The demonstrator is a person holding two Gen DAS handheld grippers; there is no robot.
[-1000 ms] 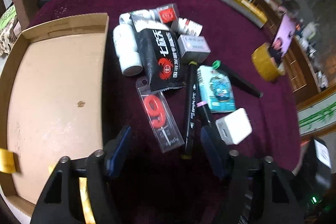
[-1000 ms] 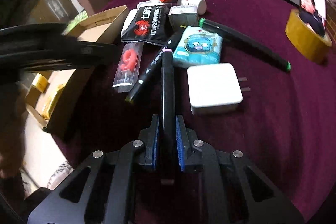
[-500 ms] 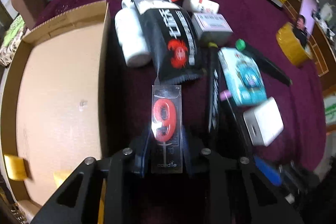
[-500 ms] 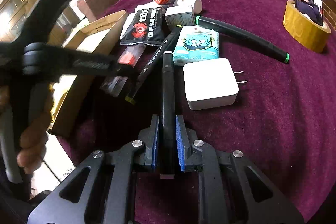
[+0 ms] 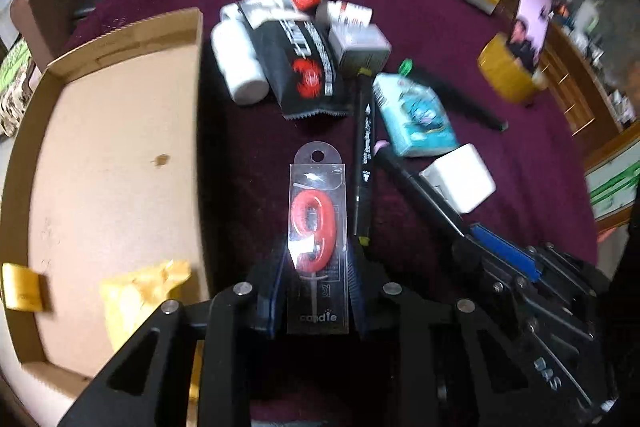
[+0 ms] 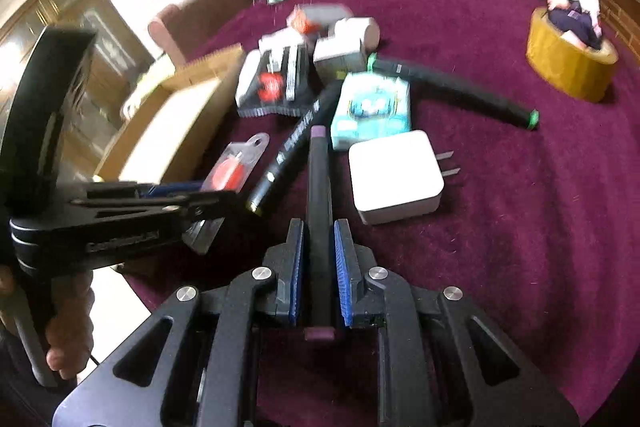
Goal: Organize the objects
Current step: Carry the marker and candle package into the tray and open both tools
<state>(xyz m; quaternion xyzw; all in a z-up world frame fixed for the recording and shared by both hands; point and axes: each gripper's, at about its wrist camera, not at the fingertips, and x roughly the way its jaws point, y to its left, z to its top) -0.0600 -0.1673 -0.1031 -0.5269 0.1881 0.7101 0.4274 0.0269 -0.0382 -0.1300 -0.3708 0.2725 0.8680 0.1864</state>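
My left gripper (image 5: 316,267) is shut on a clear pack with a red "9" candle (image 5: 316,223) and holds it above the maroon table, right of the open cardboard box (image 5: 112,155). My right gripper (image 6: 319,251) is shut on a black marker with a purple cap (image 6: 319,187), lifted off the table. The left gripper also shows in the right wrist view (image 6: 224,197), with the candle pack (image 6: 236,167) in it. The right gripper with its marker shows in the left wrist view (image 5: 460,231).
On the table lie a black marker (image 5: 365,147), a teal tissue pack (image 5: 416,115), a white charger (image 6: 394,177), a green-capped marker (image 6: 452,87), a black snack bag (image 5: 308,67), a white bottle (image 5: 238,63), small boxes (image 5: 360,43) and a tape roll (image 6: 572,63). Yellow packets (image 5: 136,291) lie in the box.
My left gripper moved forward, shut on the candle pack and lifted it off the table. My right gripper kept its hold on the marker and raised it.
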